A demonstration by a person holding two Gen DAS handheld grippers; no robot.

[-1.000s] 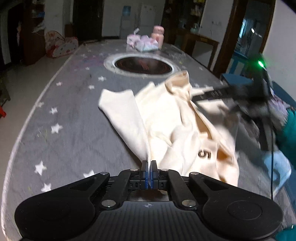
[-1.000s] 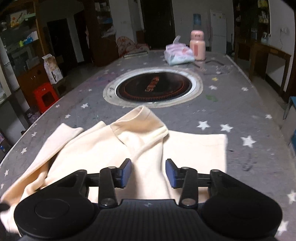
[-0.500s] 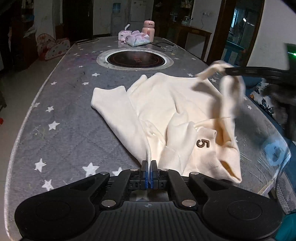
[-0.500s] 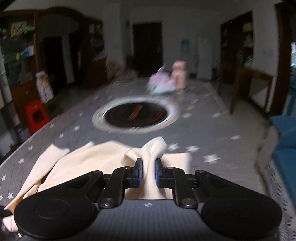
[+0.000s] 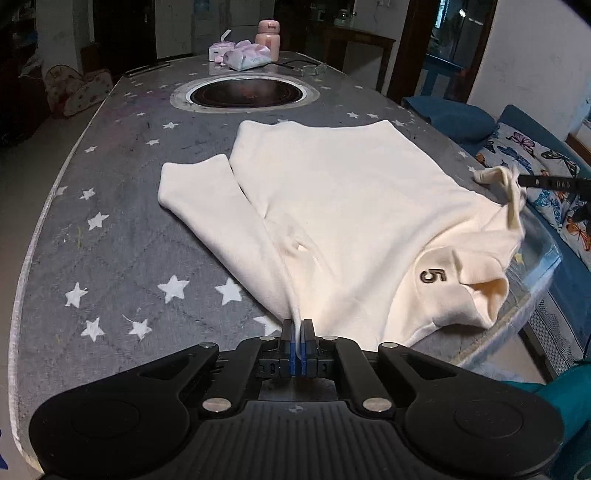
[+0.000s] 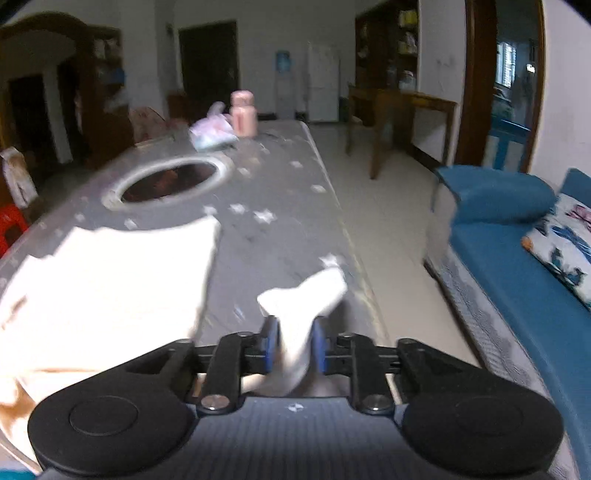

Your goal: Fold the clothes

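A cream shirt is lying spread across a grey star-patterned desk, its body mostly flat and one sleeve stretching toward the desk's left side. The left wrist view is giving the sharp, full picture: a dark "5" is showing on the fabric near the right edge, where the cloth is bunching and drooping over the desk's rim, and a round black burner is sitting set into the desk beyond the shirt, with a tissue pack and a pink bottle at the far end. The right wrist view, blurred, is taking in what the other barely catches: a blue sofa with a patterned cushion beside the desk, a wooden table farther back, and only the shirt's far corner on the left. The left gripper is pinched nearly closed on a thin fold of the shirt's near edge, low over the desk. The right gripper is clamping a thicker tuft of the cream fabric between its blue pads, jaws a little apart around it; seen from the left wrist view, that gripper is holding the cloth up at the desk's right edge.
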